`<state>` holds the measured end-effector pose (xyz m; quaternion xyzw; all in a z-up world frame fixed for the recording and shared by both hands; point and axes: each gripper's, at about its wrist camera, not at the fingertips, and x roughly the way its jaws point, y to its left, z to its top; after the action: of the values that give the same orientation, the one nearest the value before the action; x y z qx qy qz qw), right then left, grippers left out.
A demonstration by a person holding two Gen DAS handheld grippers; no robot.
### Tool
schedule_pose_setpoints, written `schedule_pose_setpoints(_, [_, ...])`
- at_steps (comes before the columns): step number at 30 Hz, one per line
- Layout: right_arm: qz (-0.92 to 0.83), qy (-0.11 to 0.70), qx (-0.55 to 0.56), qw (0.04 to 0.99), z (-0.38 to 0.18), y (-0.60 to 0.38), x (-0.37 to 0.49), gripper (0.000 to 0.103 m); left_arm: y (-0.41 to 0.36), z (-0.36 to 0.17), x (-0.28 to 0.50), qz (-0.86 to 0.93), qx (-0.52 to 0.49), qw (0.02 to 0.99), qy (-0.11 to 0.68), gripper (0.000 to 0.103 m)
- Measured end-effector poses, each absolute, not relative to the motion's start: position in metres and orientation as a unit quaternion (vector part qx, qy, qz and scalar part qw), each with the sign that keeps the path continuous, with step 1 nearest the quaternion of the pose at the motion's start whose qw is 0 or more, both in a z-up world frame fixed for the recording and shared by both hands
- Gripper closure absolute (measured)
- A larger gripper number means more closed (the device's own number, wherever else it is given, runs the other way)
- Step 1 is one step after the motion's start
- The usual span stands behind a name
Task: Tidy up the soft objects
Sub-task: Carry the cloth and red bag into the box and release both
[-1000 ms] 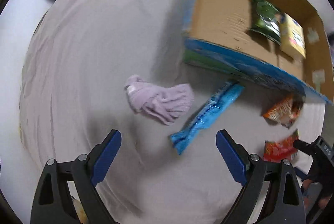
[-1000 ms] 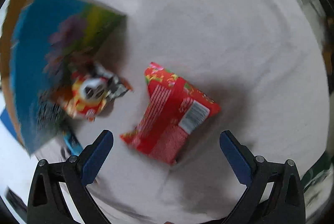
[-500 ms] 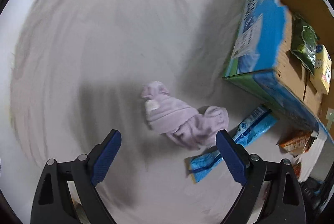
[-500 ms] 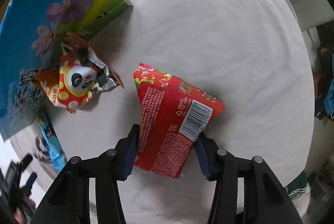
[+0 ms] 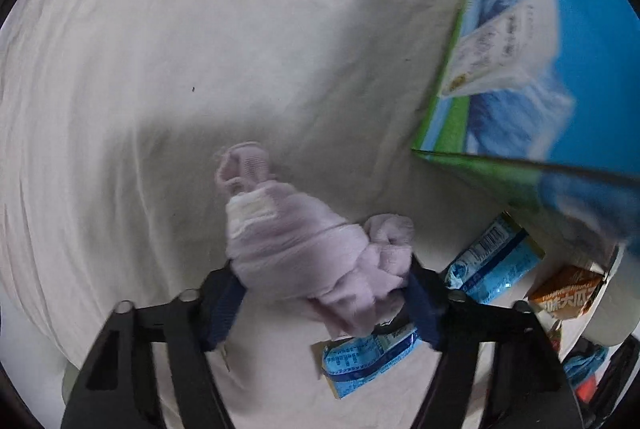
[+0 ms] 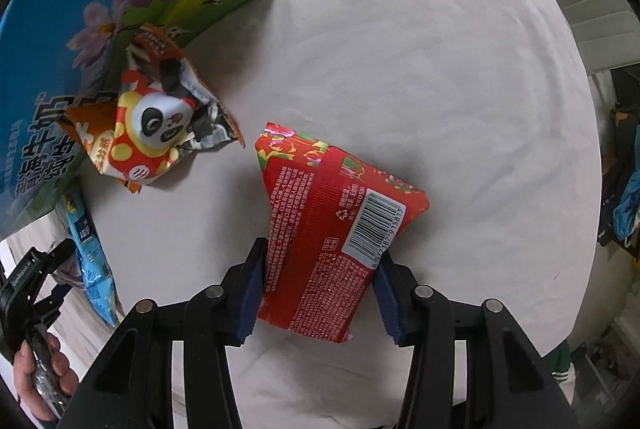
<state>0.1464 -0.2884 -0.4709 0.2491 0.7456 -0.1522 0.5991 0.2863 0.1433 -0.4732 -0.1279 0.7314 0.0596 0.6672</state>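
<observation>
On a wrinkled white sheet [image 6: 420, 49], the right gripper [image 6: 318, 279] clamps a glossy red barcoded snack packet [image 6: 332, 229], while the left gripper [image 5: 324, 293] squeezes a fuzzy lilac sock bundle [image 5: 304, 249].

Pale lilac socks [image 5: 304, 253], soft and bunched into a lumpy wad with a whitish label patch on top, are squeezed between the left gripper [image 5: 324, 297] pads on the white cloth. The red snack bag [image 6: 332, 229], back side up with barcode and small print showing, lies tilted and puffy, its lower end pinched between the right gripper [image 6: 318, 293] pads.
</observation>
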Motion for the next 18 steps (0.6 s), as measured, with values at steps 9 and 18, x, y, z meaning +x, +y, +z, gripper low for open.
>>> schedule_pose_setpoints(9, [-0.105,0.74,0.202,0.633,-0.433,-0.268,0.137,0.053,0.14,-0.442,0.259,0.08,-0.076,0.708,0.697,0.046])
schedule_pose_setpoints(18, [-0.022,0.726,0.133,0.674,-0.358,-0.249,0.149,0.053,0.108,-0.369,0.218,0.035,-0.071,0.746,0.661,0.046])
